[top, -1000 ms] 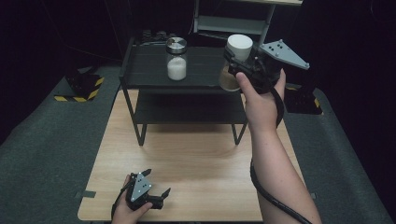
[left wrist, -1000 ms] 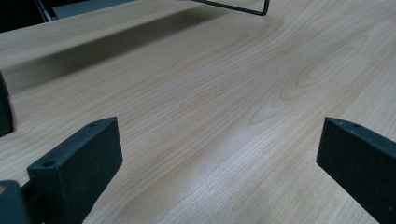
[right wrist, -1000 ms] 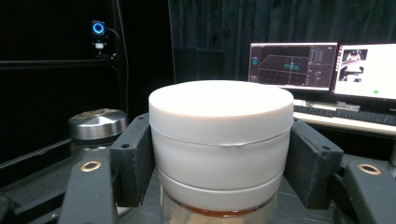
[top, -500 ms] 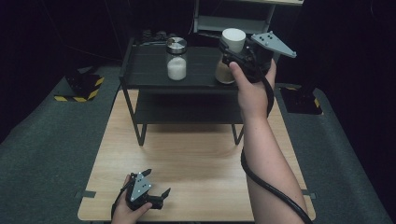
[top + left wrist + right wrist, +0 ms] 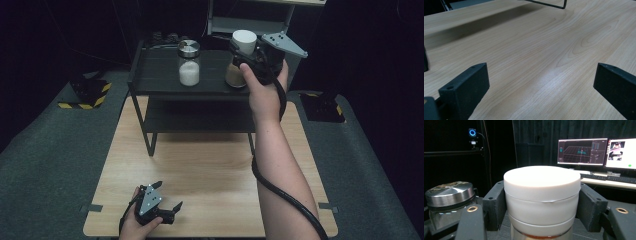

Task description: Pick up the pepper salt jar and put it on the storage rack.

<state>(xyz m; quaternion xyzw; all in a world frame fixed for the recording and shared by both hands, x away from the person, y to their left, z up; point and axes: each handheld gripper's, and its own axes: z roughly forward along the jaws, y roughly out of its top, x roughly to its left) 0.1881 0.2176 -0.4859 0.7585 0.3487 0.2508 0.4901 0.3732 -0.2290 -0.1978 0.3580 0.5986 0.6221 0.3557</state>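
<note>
Right gripper at about 1 o'clock over the table, up at shelf height, clamped on the white lid of a jar: one black jaw pressed to each side of the lid, seen close in the right gripper view. Jar bottom apparently on or just above the shelf, at its right end; contact cannot be told. Brownish contents visible low in the glass.

Grip on the lid alone, not on the glass. Risks from here, as a judgement:
- Lid loose or only pressed on: could part from the jar on a lift, dropping glass and contents onto shelf or table.
- Smooth round lid between flat jaws: could slip or rotate if squeezed off-centre, tipping the jar.
- Right end of the shelf close by: a small sideways drift could take the jar off the edge.

Salt jar with metal cap, at 9 o'clock of the held jar on the same shelf, near but apart; a leftward swing could knock it over.

Left gripper at about 7 o'clock, low on the table near its front edge, jaws wide apart, nothing between them, bare wood ahead. Well apart from the shelf, so little hazard there.
</note>
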